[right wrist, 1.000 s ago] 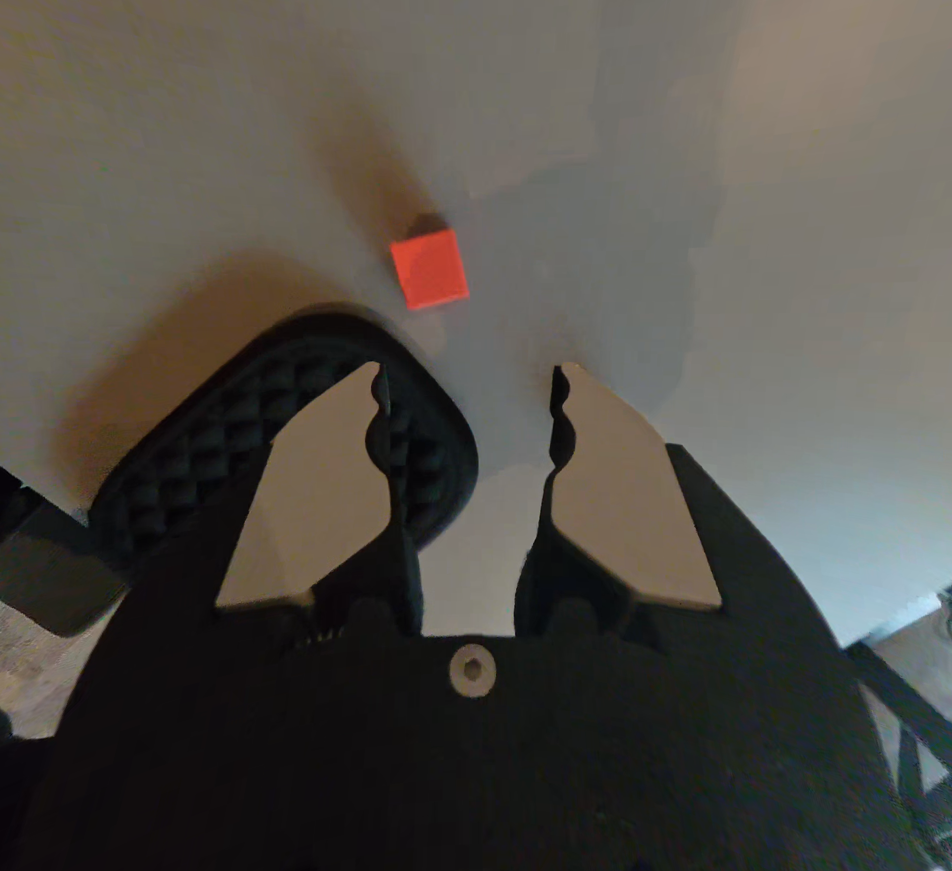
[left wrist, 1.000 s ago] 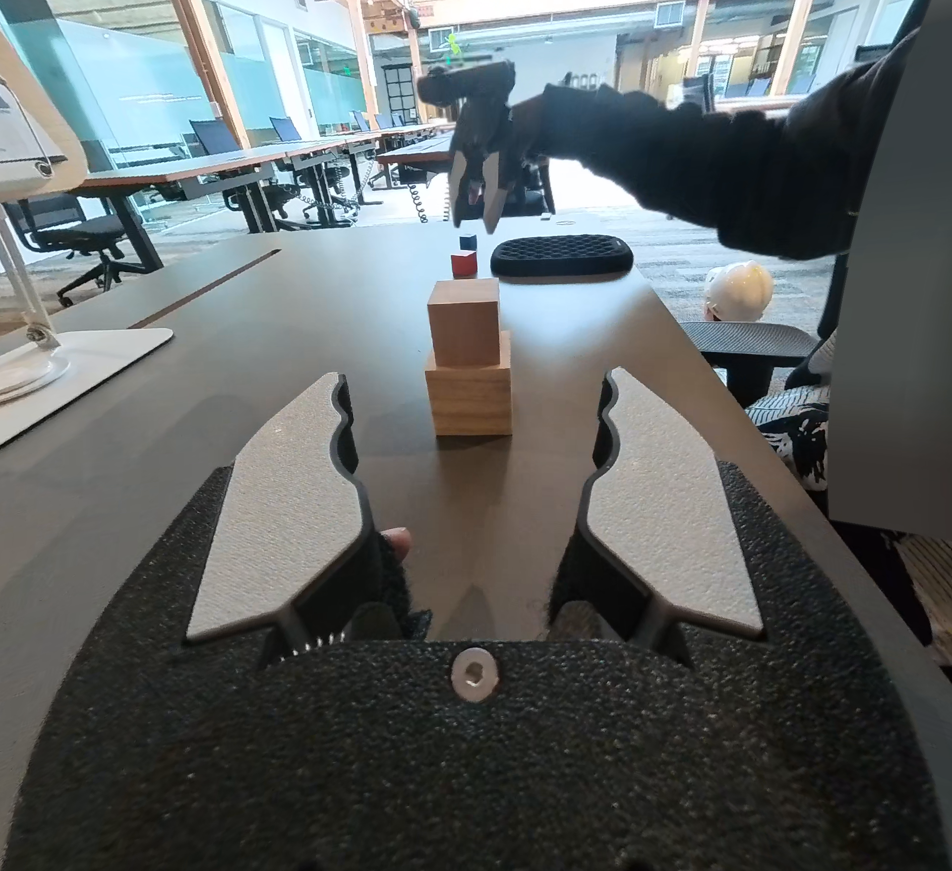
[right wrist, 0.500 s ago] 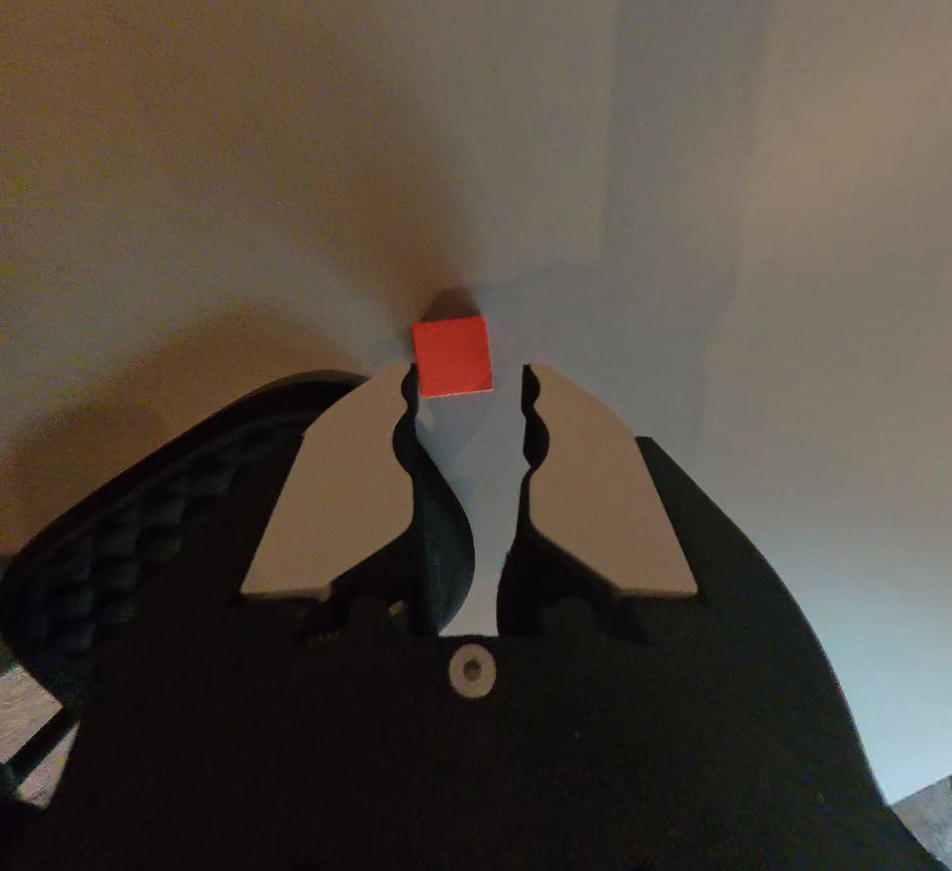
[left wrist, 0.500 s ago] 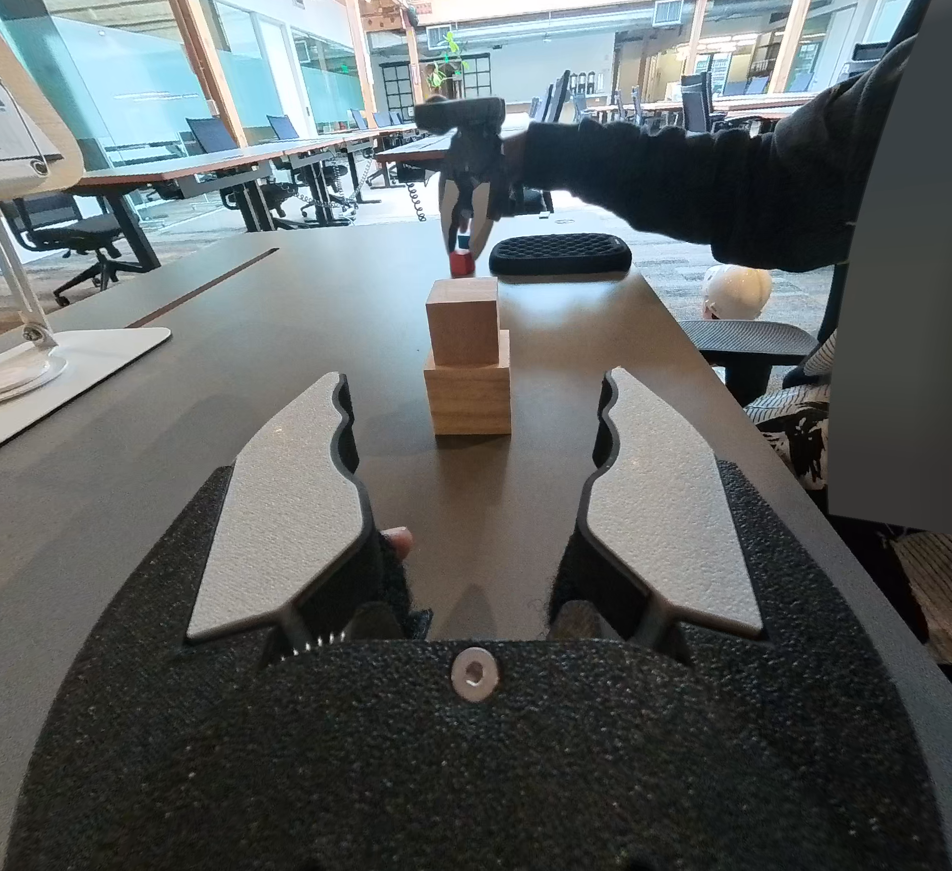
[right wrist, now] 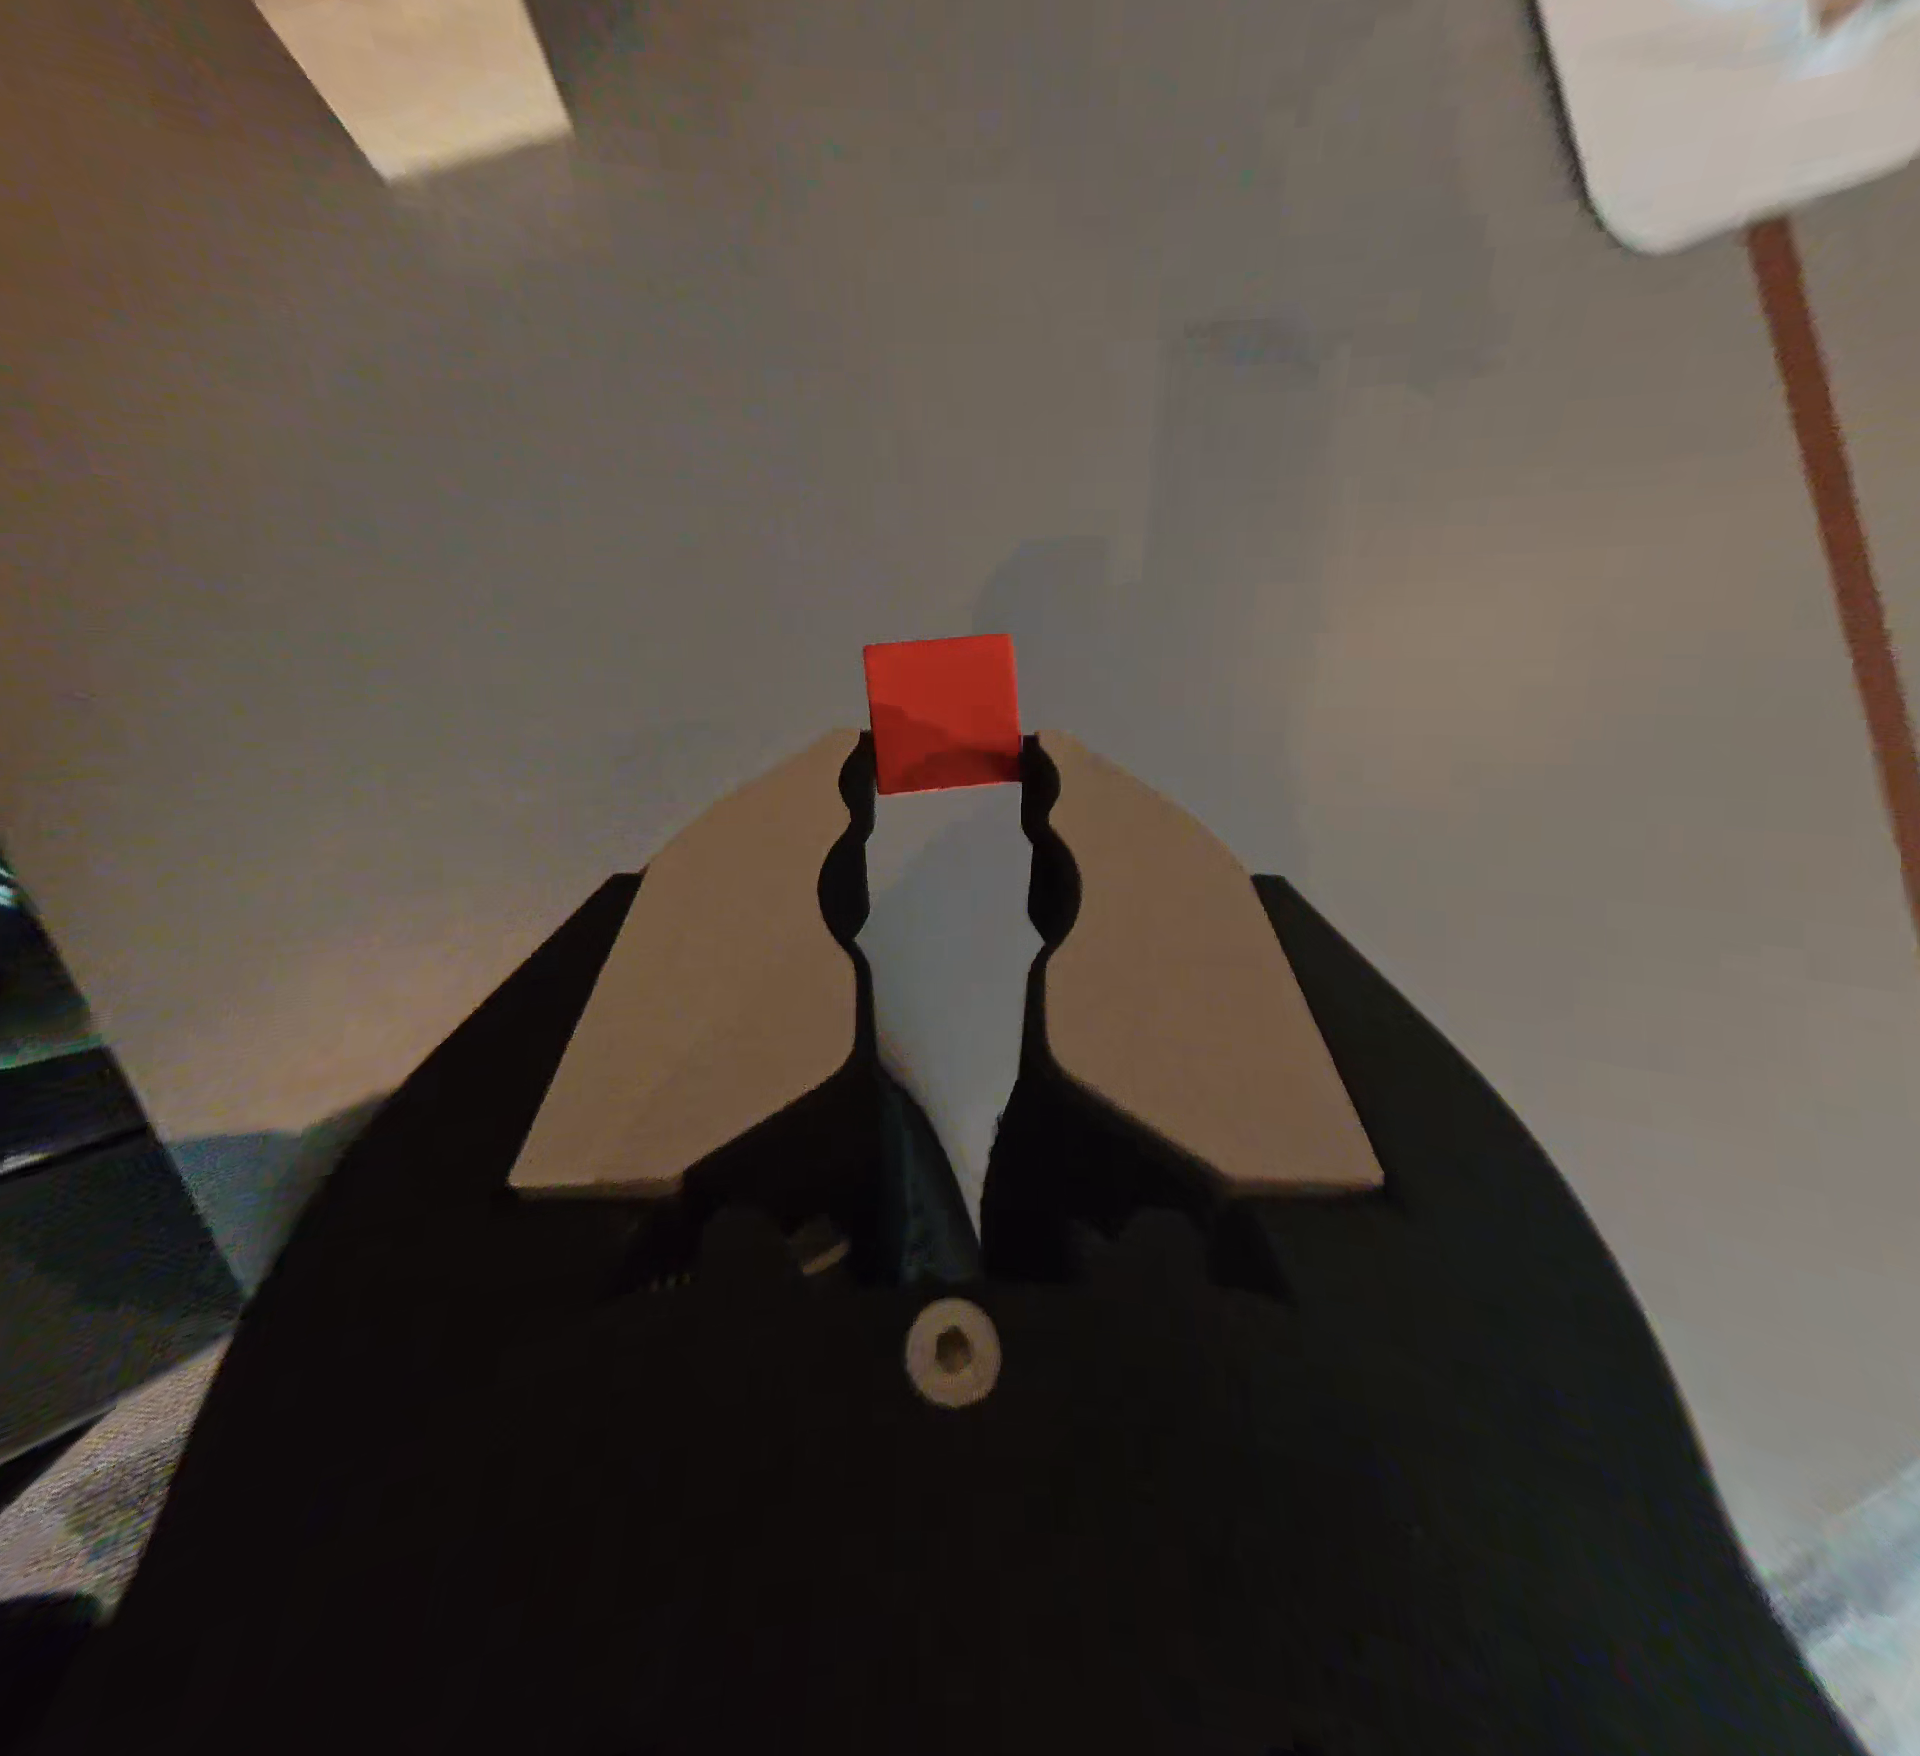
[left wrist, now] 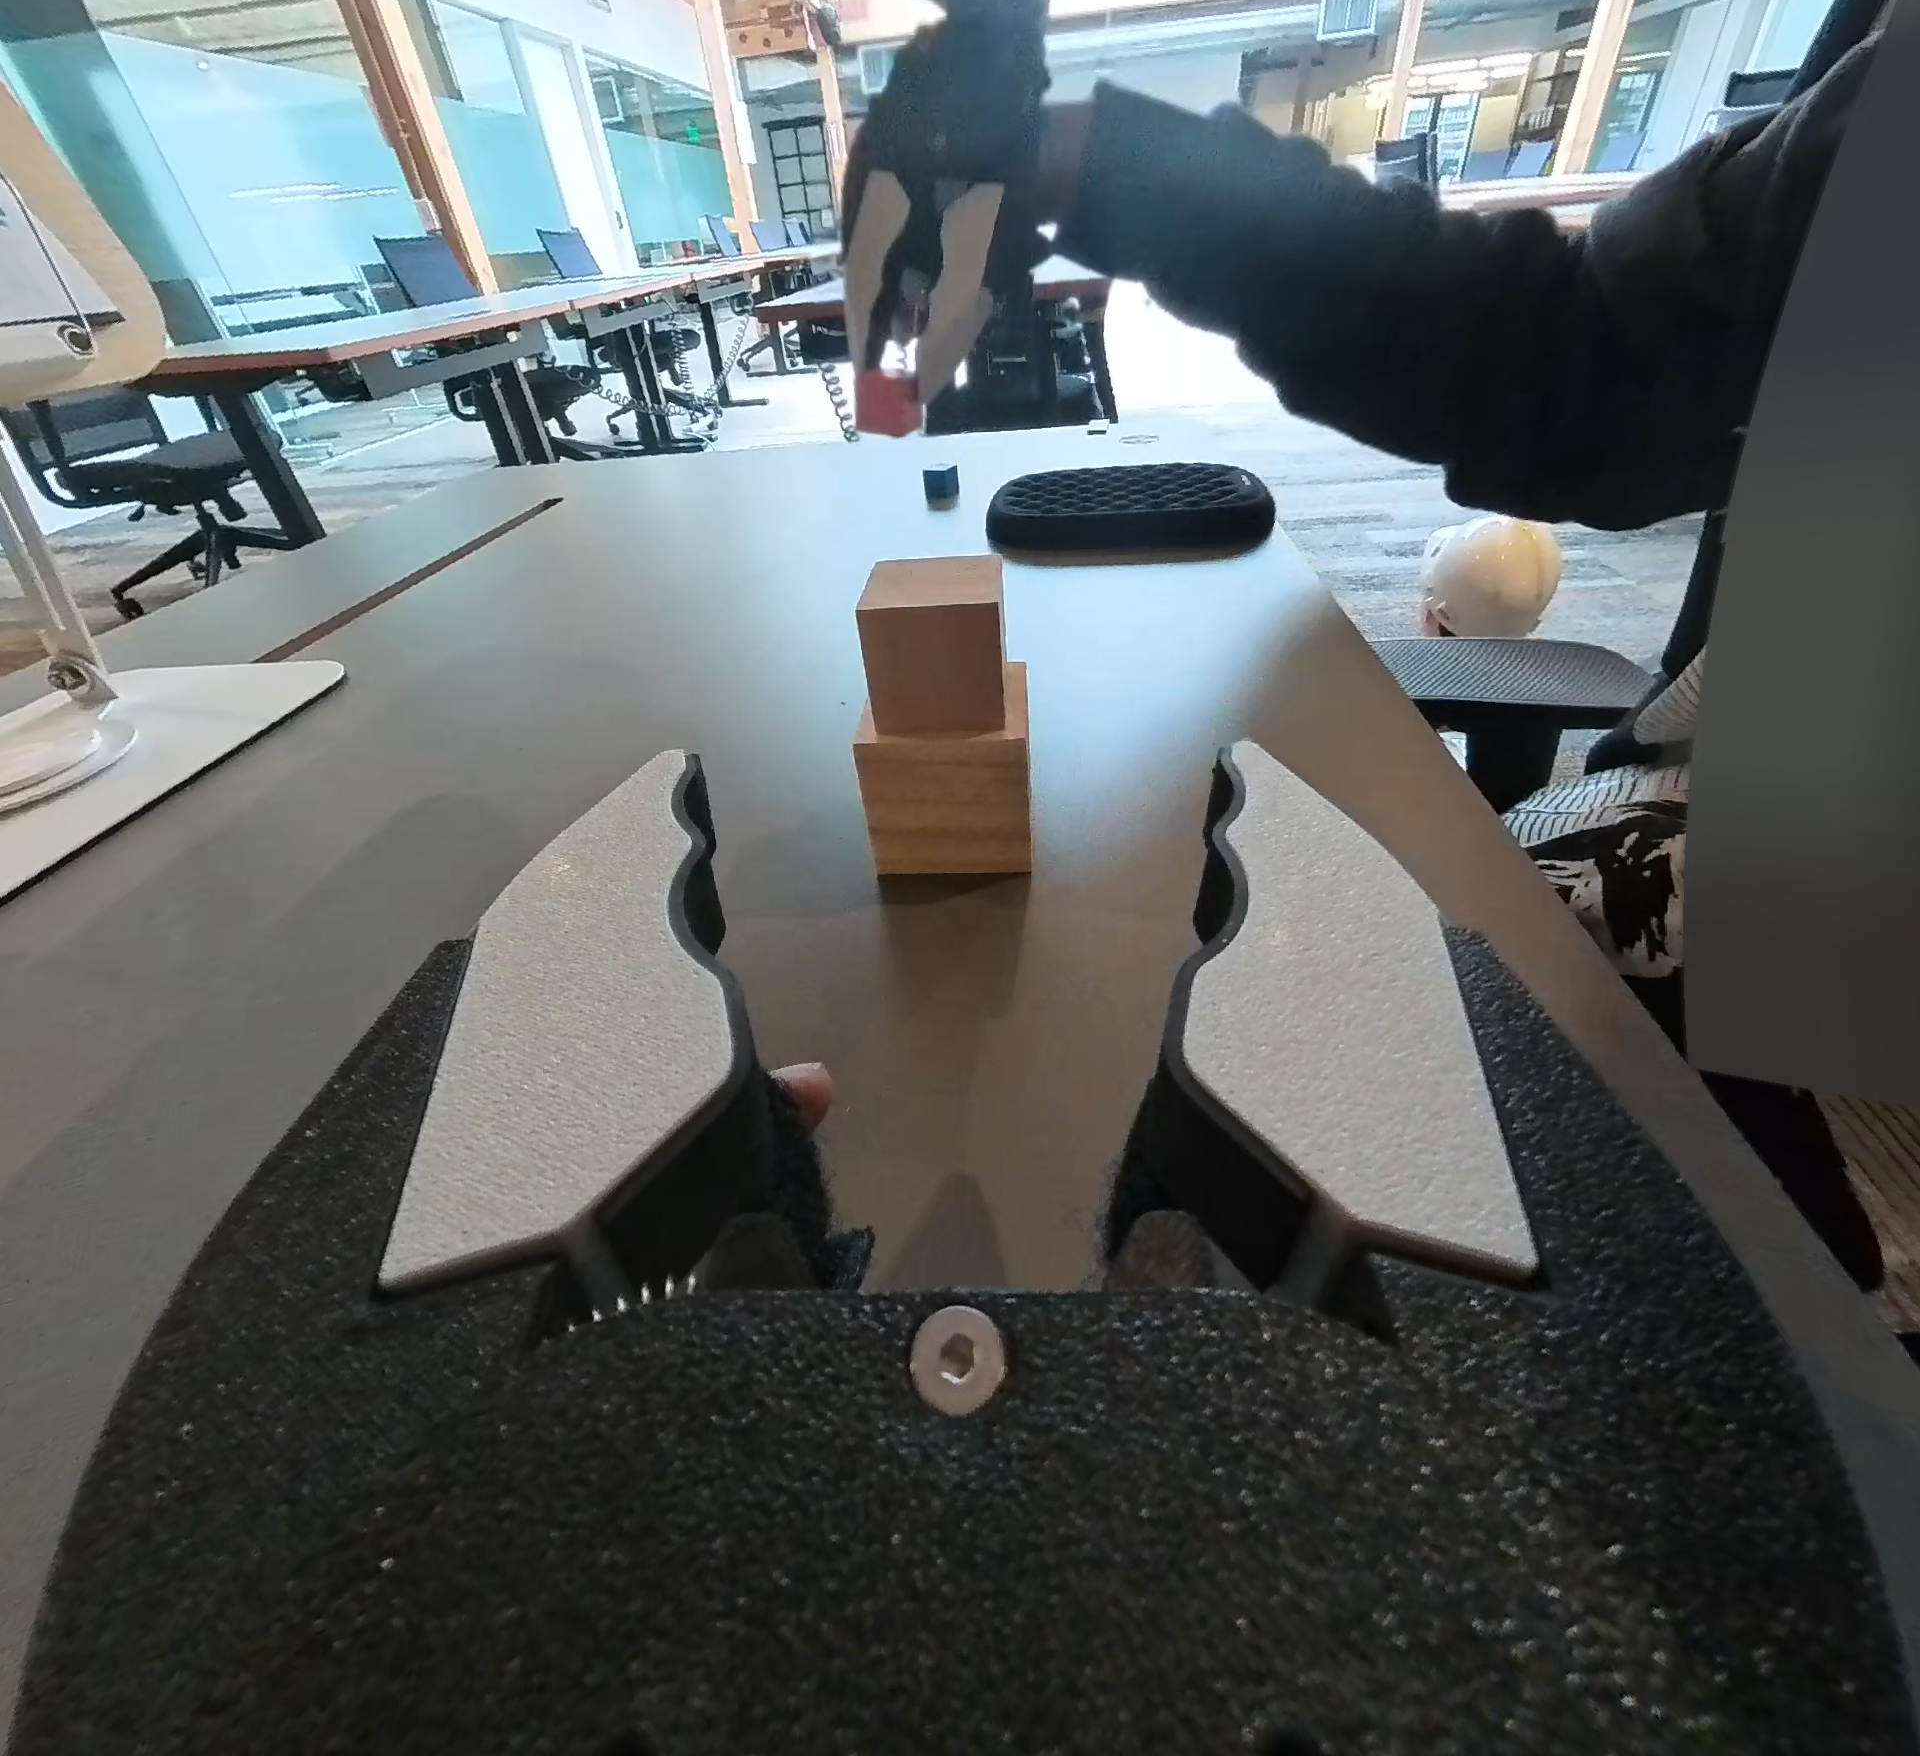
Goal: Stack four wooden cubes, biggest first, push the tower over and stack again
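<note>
An open office with rows of desks is stretching behind the dark table [left wrist: 623,626]. The right gripper [right wrist: 948,761] is pinching the small red cube [right wrist: 940,712] at its fingertips, lifted clear of the tabletop, pointing down from a dark-sleeved arm [left wrist: 1403,324] reaching in from the right. The left gripper [left wrist: 956,833] is sitting low with jaws spread wide and empty, facing the two stacked wooden cubes [left wrist: 940,730]. A dark blue cube [left wrist: 939,482] is lying beyond, beside a black wrist rest [left wrist: 1132,503]. No writing is showing legibly.
</note>
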`<state>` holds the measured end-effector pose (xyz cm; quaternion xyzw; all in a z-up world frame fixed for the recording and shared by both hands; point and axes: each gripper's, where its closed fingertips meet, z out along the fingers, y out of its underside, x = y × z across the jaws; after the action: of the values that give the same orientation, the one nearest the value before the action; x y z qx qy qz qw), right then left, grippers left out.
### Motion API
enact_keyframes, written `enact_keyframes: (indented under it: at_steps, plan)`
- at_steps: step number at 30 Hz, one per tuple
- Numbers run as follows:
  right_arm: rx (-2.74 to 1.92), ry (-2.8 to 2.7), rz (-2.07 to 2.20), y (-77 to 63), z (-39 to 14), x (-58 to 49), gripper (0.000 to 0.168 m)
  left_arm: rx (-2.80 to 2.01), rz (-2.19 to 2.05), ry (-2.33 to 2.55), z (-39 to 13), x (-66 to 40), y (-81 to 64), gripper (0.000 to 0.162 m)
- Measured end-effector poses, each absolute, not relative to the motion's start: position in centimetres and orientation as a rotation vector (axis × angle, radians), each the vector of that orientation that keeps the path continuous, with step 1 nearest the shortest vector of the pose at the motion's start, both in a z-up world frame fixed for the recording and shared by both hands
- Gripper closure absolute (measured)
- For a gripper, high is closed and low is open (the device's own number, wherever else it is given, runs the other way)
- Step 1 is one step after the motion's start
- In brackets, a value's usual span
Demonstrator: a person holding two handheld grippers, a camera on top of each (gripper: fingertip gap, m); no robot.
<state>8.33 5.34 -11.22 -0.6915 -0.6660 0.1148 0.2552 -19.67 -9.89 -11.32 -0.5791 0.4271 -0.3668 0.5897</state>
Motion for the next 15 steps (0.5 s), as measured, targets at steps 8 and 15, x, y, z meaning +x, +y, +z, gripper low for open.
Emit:
enact_keyframes:
  at_steps: [8,15]
  plan:
    - [-1.656,-2.028,0.408,-0.9,-7.2,-2.9,0.142,-1.351,-0.850,1.005,-11.4,-19.6,-9.9,0.072]
    - [-1.612,-2.189,0.335,-3.8,-8.5,-8.5,0.142,-1.353,-0.852,1.006,-11.4,-19.6,-9.9,0.072]
